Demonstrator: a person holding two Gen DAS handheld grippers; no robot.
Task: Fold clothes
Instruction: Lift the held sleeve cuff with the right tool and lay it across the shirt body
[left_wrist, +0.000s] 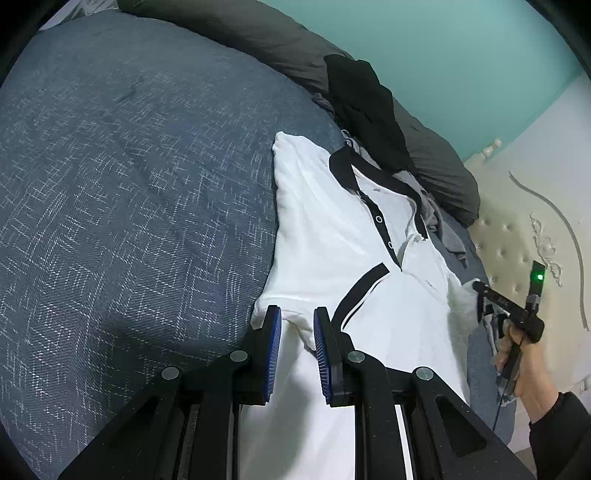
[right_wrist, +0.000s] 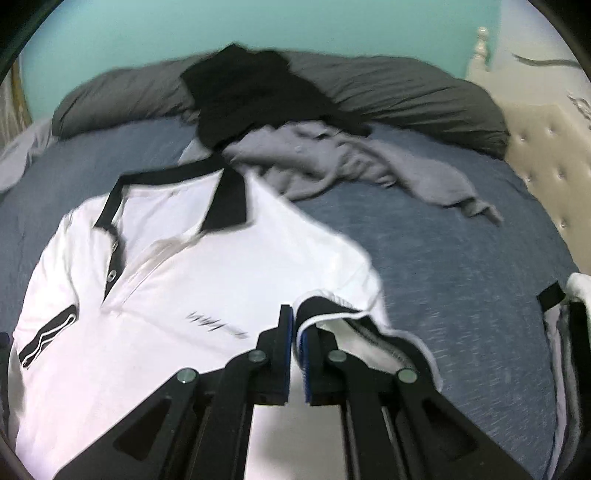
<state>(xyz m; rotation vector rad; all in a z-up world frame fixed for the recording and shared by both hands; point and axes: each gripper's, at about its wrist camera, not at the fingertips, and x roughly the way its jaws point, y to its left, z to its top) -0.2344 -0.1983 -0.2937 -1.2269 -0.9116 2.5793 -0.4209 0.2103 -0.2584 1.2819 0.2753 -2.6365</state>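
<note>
A white polo shirt (left_wrist: 332, 236) with a black collar and placket lies face up on the blue-grey bedspread (left_wrist: 129, 184). In the left wrist view my left gripper (left_wrist: 297, 326) pinches a bunched fold of white cloth at the shirt's side edge between its blue pads. My right gripper (right_wrist: 295, 315) is shut on the shirt's black-cuffed sleeve (right_wrist: 332, 306), which is lifted and folded over toward the chest. The left wrist view also shows the right gripper (left_wrist: 478, 287) at the shirt's far edge, held by a person's hand (left_wrist: 524, 373).
A crumpled grey garment (right_wrist: 351, 162) and a black garment (right_wrist: 255, 96) lie beyond the collar. A dark grey duvet roll (right_wrist: 424, 96) runs along the teal wall. A cream tufted headboard (right_wrist: 546, 155) bounds the bed on the right.
</note>
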